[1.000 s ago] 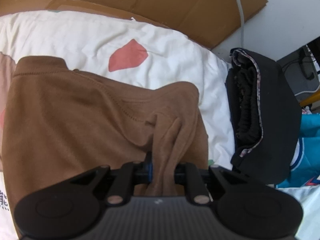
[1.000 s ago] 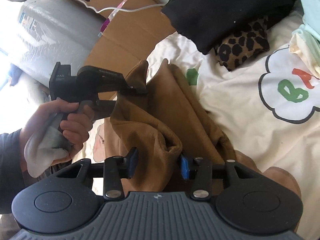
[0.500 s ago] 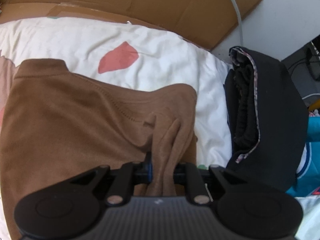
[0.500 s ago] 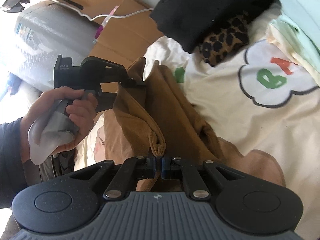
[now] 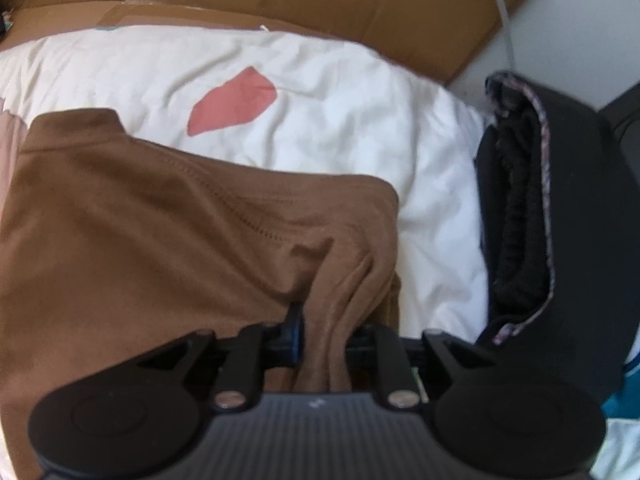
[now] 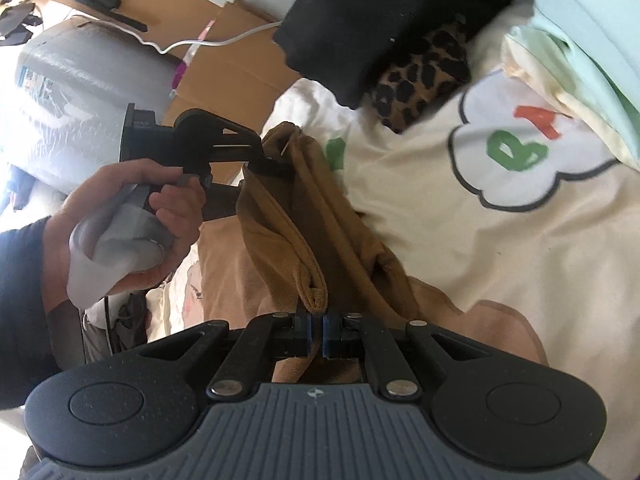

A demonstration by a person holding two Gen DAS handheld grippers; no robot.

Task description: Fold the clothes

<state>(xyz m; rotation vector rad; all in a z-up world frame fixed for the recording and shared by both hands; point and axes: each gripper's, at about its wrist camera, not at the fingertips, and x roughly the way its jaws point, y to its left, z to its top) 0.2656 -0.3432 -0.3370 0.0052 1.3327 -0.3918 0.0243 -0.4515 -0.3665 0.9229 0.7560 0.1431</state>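
We work on the bed point(image 5: 328, 120), its white quilt patched with a red shape, and the brown garment point(image 5: 132, 232) lies across it just beside a folded black pile point(image 5: 580, 220). Our left gripper point(image 5: 322, 336) has a bunched fold between jaws that are easing open; our right gripper point(image 6: 318, 330) is pinched tight on a cuff-like edge. The risk, we judge: the loosening left hold drops its fold early — the layers slump and the crease skews.

Left gripper point(image 5: 322, 336) tilted steeply down, fingers opening, right gripper point(image 6: 318, 330) pinched closed
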